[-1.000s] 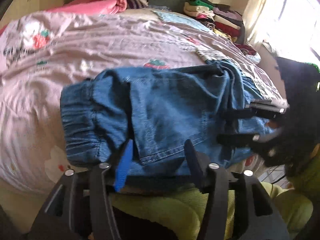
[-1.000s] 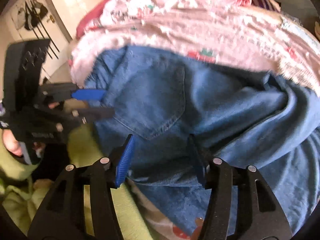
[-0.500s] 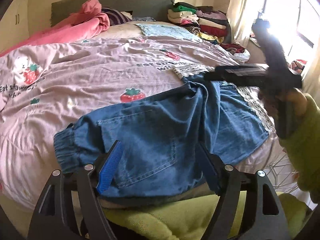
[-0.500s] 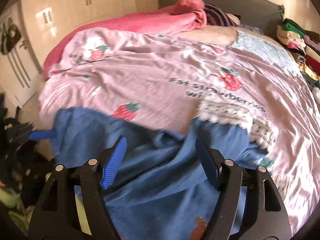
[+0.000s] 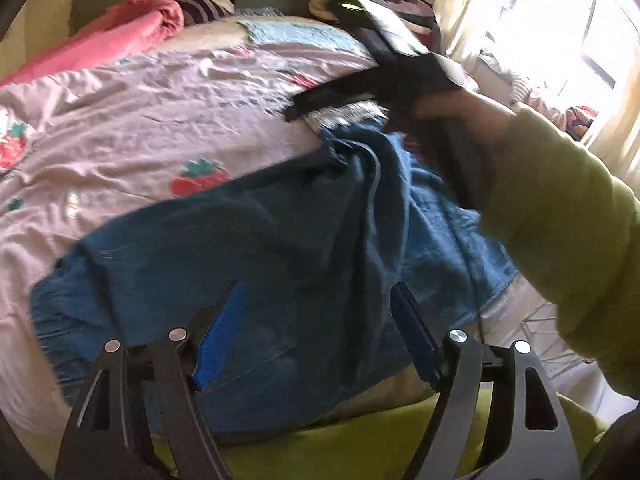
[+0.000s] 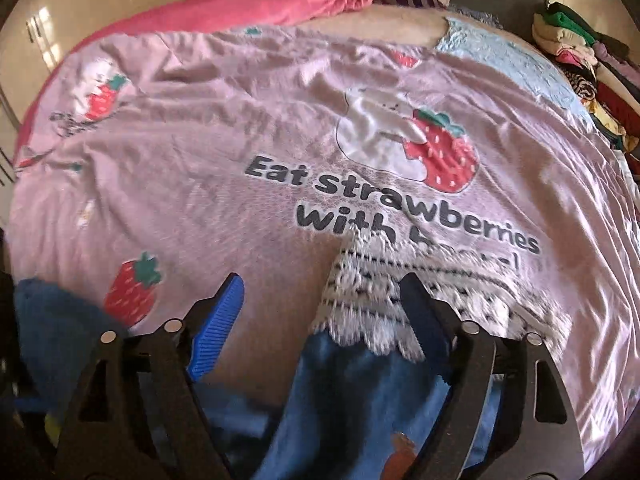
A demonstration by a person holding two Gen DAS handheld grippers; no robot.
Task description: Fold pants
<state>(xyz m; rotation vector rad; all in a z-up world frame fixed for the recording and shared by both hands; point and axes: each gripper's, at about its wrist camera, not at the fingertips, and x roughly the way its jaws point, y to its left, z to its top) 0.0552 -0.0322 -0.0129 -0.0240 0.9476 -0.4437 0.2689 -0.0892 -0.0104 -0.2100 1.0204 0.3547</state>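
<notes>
Now both sets of tongs are off the cloth! The left tongs (image 5: 316, 328) stand wide, nothing pinched, hovering over the blue denim pants (image 5: 280, 248), which lie rumpled along the near edge of the bed (image 5: 120, 112), on its pink strawberry cover. The right tongs (image 6: 320, 312) have just been opening and stand wide too; only a fold of the pants (image 6: 352, 392) and a lace-edged cloth (image 6: 360, 304) show beneath them, unpinched. From the left view, the right tongs (image 5: 320, 102) reach over the far end of the pants, gripped by a hand (image 5: 472, 128) in a green sleeve (image 5: 560, 220).
</notes>
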